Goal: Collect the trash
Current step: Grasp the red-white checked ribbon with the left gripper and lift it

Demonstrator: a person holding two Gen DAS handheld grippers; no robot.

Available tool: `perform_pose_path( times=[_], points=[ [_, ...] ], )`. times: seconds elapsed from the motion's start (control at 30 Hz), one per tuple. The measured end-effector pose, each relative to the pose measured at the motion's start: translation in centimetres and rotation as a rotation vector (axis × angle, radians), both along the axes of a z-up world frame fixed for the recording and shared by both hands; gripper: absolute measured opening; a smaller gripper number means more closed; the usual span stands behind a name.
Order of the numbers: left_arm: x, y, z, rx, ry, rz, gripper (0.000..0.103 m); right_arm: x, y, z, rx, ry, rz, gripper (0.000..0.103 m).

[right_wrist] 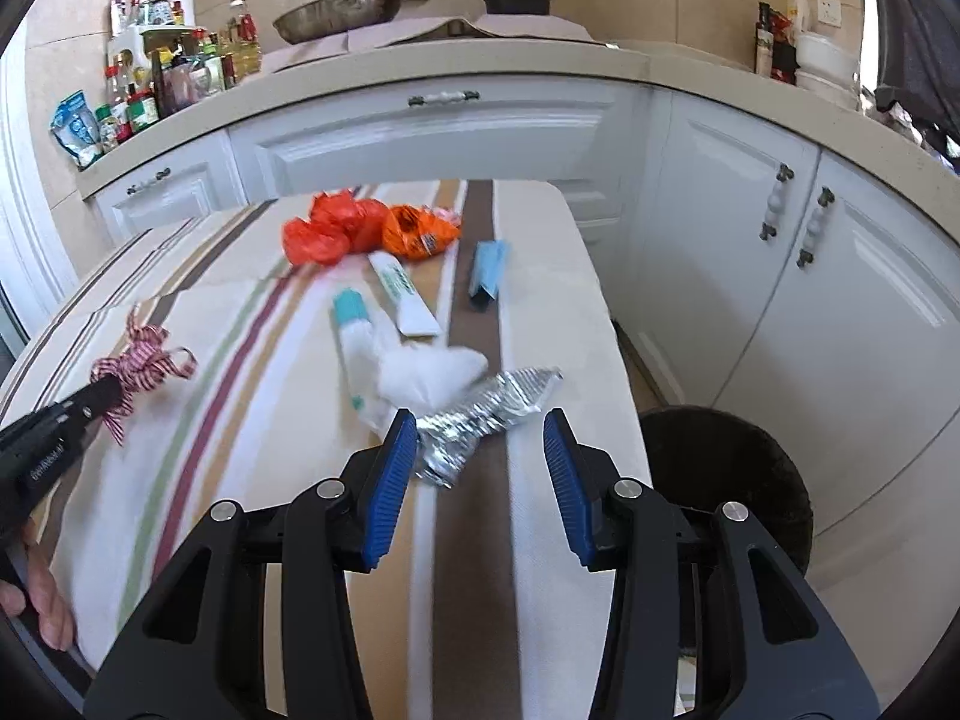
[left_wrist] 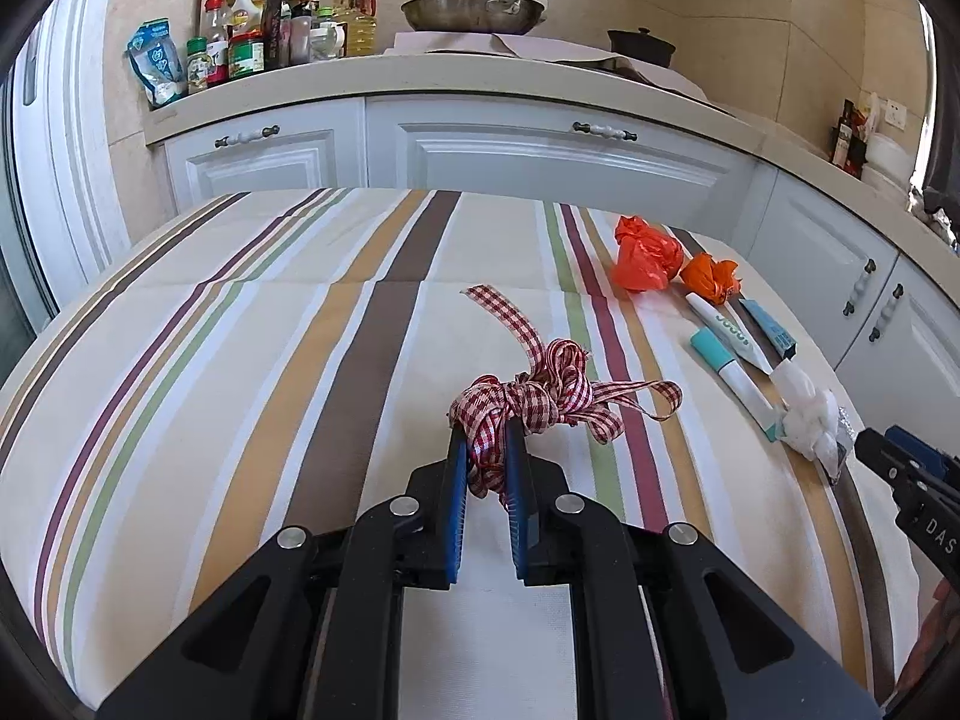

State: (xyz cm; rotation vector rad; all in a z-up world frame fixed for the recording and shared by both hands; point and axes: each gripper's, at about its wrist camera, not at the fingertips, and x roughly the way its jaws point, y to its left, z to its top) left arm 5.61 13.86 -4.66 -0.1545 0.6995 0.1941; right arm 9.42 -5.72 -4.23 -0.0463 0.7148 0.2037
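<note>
Striped table [left_wrist: 240, 360]: left gripper [left_wrist: 487, 450] pinches ribbon [left_wrist: 540, 396]; right gripper [right_wrist: 480, 450] spread; bin [right_wrist: 720, 480] right-view only.

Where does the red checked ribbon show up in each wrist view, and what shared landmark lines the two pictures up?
Left wrist: the ribbon sits at centre, lower middle, pinched between the left claw pads.
Right wrist: the ribbon lies at the far left edge, mid-height, at the left claw tip.
Shared landmark: the orange bag at the far end of the striped cloth.

Dark round bin [right_wrist: 729, 480] partly behind right tongs [right_wrist: 480, 450], table edge.
</note>
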Motion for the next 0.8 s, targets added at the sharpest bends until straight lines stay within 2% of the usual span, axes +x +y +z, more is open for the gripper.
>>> perform_pose_path(
  times=[0.3,0.5,0.67,0.73,0.8],
  points=[
    [-0.2,0.3,0.1,-0.003,-0.006,0.004,0.013,0.7,-0.7,-1.1,-0.041,0.055,-0.043,0.043],
    [-0.1,0.5,0.0,-0.005,-0.008,0.014,0.013,0.6,-0.2,-0.8,-0.045,0.036,-0.017,0.043],
    [-0.1,0.7,0.0,-0.002,-0.006,0.021,0.013,1.3,0.1,-1.6,-0.046,0.073,-0.006,0.043],
    [-0.1,0.7,-0.2,-0.004,0.001,0.021,0.013,1.6,0.1,-1.9,-0.035,0.096,0.002,0.039],
    [-0.1,0.7,-0.3,-0.006,0.005,0.021,0.013,1.7,-0.1,-2.0,-0.017,0.104,0.005,0.026]
  ],
)
